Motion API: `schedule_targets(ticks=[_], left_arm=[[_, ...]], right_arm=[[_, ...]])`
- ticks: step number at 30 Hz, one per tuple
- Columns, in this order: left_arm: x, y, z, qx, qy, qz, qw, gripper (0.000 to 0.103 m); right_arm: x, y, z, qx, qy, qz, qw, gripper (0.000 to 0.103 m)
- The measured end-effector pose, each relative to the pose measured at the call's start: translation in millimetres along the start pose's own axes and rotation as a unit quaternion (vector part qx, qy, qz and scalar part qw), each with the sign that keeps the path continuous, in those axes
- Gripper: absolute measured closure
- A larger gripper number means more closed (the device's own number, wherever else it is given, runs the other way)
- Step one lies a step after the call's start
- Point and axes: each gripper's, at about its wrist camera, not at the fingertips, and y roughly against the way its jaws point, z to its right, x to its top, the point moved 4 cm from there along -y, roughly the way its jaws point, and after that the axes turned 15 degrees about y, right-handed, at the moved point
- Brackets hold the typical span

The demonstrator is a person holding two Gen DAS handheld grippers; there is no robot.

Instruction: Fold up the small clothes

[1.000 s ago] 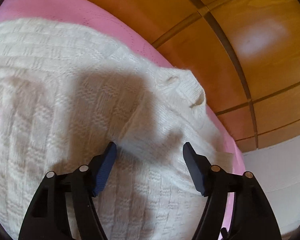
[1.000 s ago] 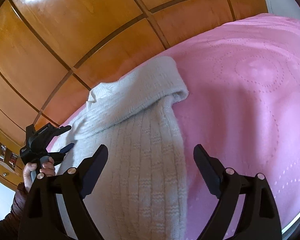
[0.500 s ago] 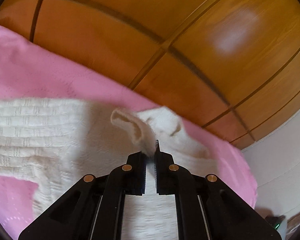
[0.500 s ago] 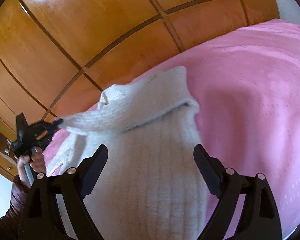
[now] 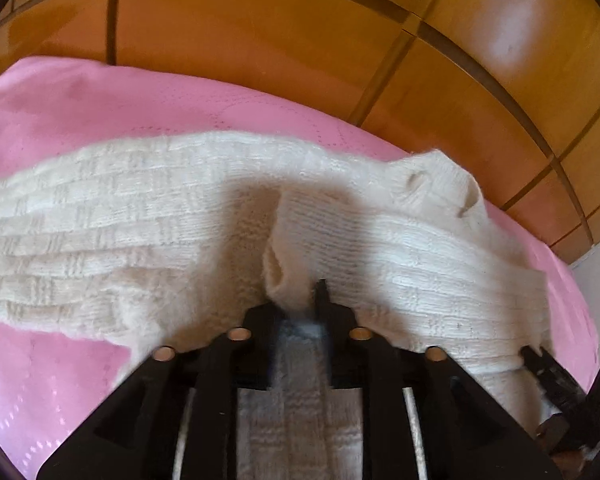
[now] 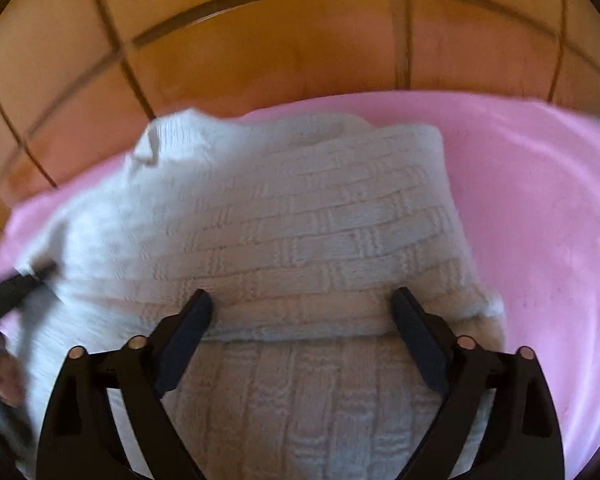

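**Clerk:** Left gripper (image 5: 300, 304): jaws closed on a cuff-like fold of the cream knit sweater (image 5: 148, 216), pinched at the fingertips. Right gripper (image 6: 300, 320): jaws spread wide, hovering over the folded-over panel, holding nothing.

**Checker:** Location of the sweater?

**Clerk:** Lying on the pink bedspread (image 5: 100, 112), partly doubled over itself, its collar end toward the wooden panelled headboard (image 5: 260, 32).

**Checker:** Handling note for the step in hand?

**Clerk:** Judged as laying a sleeve across the body. Carry the pinched cuff low and level, set it flat on the knit, then release; the free gripper could press the fold edge so the layers do not slide.

**Checker:** Obstructions?

**Clerk:** Loose, fluffy knit may snag on a fingertip at release. Right-wrist view is blurred at its left edge; the dark shape there is probably the other gripper and a hand. Nothing else lies on the bedspread nearby.
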Motion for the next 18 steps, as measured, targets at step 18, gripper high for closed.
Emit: schedule_targets(ticks=[18], left_arm=[[30.6,133.1,-238.6,0.008,0.276,0.079,0.9578,0.06]], right_arm=[[-53.0,61.8,-84.8,0.034,0.063,0.031,0.997,0.003]])
